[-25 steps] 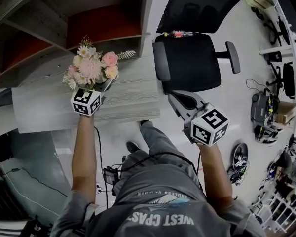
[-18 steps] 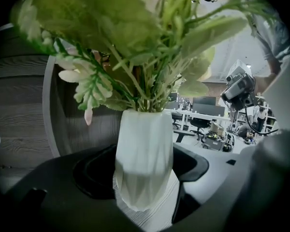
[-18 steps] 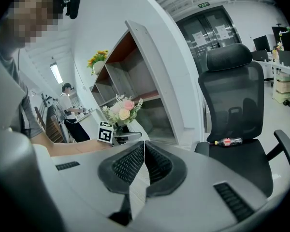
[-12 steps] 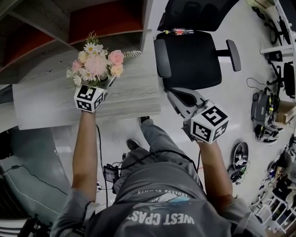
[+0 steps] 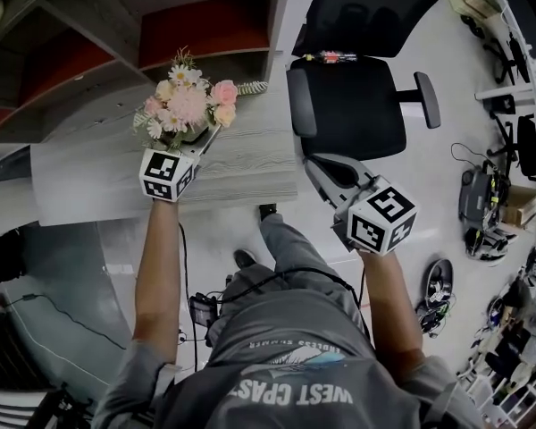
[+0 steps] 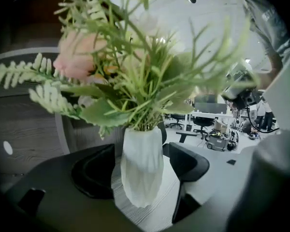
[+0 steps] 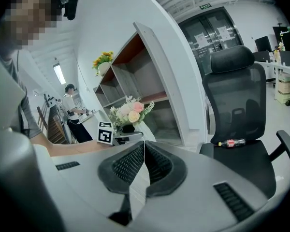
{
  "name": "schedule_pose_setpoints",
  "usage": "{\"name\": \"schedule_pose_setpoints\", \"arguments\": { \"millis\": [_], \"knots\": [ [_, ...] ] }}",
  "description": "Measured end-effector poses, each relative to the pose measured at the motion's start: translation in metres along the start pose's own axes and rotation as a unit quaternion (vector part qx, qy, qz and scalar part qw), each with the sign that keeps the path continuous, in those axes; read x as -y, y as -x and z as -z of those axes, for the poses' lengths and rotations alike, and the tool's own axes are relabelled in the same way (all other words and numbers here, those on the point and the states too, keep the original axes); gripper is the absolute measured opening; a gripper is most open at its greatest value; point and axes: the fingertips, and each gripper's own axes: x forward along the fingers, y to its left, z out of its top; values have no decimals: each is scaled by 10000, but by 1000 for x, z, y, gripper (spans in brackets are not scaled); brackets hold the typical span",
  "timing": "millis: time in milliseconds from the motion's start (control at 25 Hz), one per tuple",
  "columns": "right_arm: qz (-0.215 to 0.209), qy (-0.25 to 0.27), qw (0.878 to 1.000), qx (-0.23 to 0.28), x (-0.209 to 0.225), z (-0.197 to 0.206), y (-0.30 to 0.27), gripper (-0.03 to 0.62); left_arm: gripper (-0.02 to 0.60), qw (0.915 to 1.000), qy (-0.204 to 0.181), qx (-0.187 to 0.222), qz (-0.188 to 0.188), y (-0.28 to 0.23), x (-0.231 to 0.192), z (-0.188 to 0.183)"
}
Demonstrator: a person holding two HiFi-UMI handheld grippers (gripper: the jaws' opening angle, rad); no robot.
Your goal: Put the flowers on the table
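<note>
The left tool point(image 5: 201, 146) pinches the white vase point(image 6: 141, 163) of flowers point(image 5: 189, 105) above a grey woodgrain tabletop point(image 5: 250, 164). The right tool point(image 7: 143, 151), pressed together, hangs beside an office chair point(image 5: 353, 105).

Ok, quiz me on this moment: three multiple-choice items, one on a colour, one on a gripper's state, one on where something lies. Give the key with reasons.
1. The vase in the left gripper is:
A. white
B. red
C. black

2. The right gripper is:
A. wide open
B. shut on the vase
C. shut, holding nothing

3. The bottle lies:
A. between the left gripper's jaws
B. on the chair seat
C. inside the vase

Key:
1 A, since the left gripper view shows a white body below the green stems.
2 C, since the right gripper view shows its jaws meeting with nothing between them.
3 B, since the head view and the right gripper view both show it lying on the black seat.
</note>
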Motion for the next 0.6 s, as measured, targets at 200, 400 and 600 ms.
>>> {"name": "schedule_pose_setpoints", "arguments": {
  "millis": [200, 400, 600],
  "knots": [
    [-135, 96, 9998, 77, -16, -6, -3, 28, 359, 9998, -56, -132, -115, 28, 2, 2],
    [-304, 222, 9991, 181, -35, -21, 0, 28, 347, 9992, -24, -220, -319, 66, 1, -6],
    [-515, 335, 9975, 346, -47, -39, 9, 28, 243, 9982, 31, -251, -545, 108, 1, -19]
  ]
}}
